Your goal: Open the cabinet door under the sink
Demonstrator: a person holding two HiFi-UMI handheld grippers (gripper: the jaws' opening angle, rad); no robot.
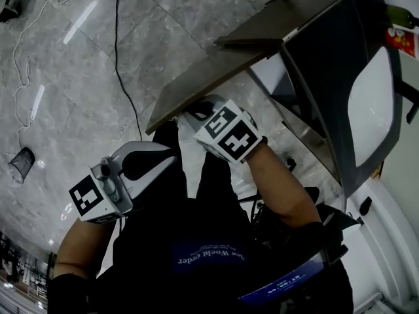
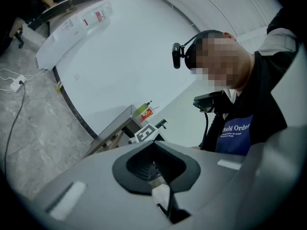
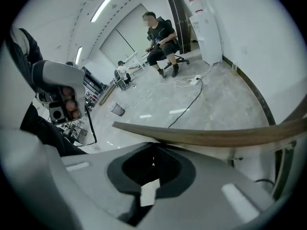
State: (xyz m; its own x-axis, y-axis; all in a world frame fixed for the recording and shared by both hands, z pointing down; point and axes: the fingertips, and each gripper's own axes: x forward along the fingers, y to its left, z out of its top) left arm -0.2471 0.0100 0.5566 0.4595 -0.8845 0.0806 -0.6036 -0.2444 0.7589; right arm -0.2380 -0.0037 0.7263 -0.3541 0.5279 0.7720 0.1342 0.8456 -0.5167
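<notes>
**A:** How much room is there around the door?

**B:** The thin dark-brown wooden cabinet door (image 1: 216,70) stands swung well out. Its free edge runs across just beyond the tips of the right hand-held gripper (image 1: 198,108). Past that edge the pale grey marbled floor (image 1: 78,77) lies wide and open. A thin black cable (image 1: 121,51) trails over the floor to that gripper's left, and a small black mesh bin (image 1: 21,163) sits well off on the same side.

**A:** And to its right?

**B:** It is tighter there. The dark surface (image 1: 317,77) with its pale sink basin (image 1: 374,103) stands close by, and the door's hinged end meets the cabinet under it.

**A:** What are the jaws doing?

**B:** The right ones are pressed together with nothing between them, their tips right at the door's free corner. I cannot tell whether they touch it. The left hand-held gripper (image 1: 171,157) sits left of the right one and nearer the person's body, apart from the door. Its jaws are also together and empty.

**A:** What does the door look like?

**B:** It is a flat, matte brown slab with a plain face and a thin edge. In the right gripper view it shows as a long band (image 3: 216,137) just above the jaw tips.
</notes>
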